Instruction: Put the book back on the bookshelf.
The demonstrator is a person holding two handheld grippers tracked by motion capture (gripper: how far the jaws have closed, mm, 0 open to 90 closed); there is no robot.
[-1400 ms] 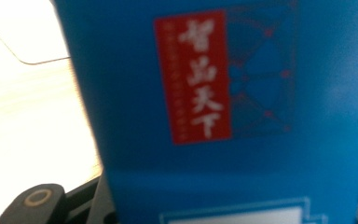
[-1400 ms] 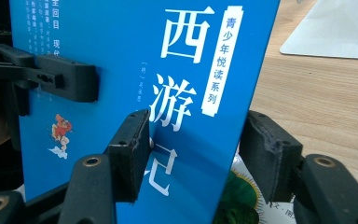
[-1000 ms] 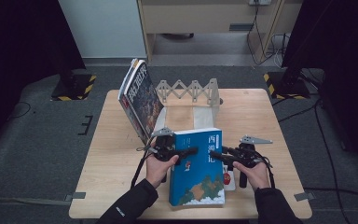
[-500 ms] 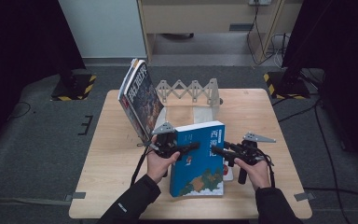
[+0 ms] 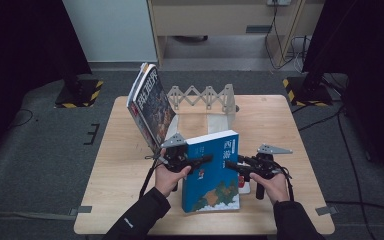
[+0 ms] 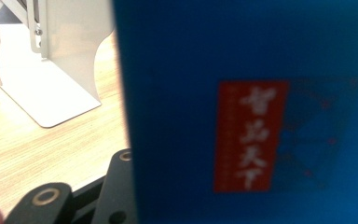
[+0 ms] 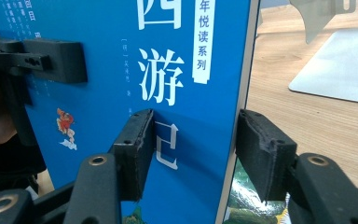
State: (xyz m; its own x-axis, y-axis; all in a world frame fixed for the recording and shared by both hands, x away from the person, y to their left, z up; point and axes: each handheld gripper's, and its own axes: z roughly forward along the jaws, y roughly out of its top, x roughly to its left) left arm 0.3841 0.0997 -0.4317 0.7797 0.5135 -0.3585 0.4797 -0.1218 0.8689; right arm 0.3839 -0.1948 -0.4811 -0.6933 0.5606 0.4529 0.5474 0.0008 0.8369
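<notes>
Since a second ago the blue book (image 5: 212, 172) got tipped up near the table's (image 5: 130, 200) front edge, left gripper (image 5: 197, 161) and right gripper (image 5: 236, 166) pinching it, so loosening either could drop it flat.

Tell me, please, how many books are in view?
2. The blue book stands tilted near the table's front, between both grippers. The dark-covered book leans at the rack's left end. Another cover beneath the blue book may be hidden.
</notes>
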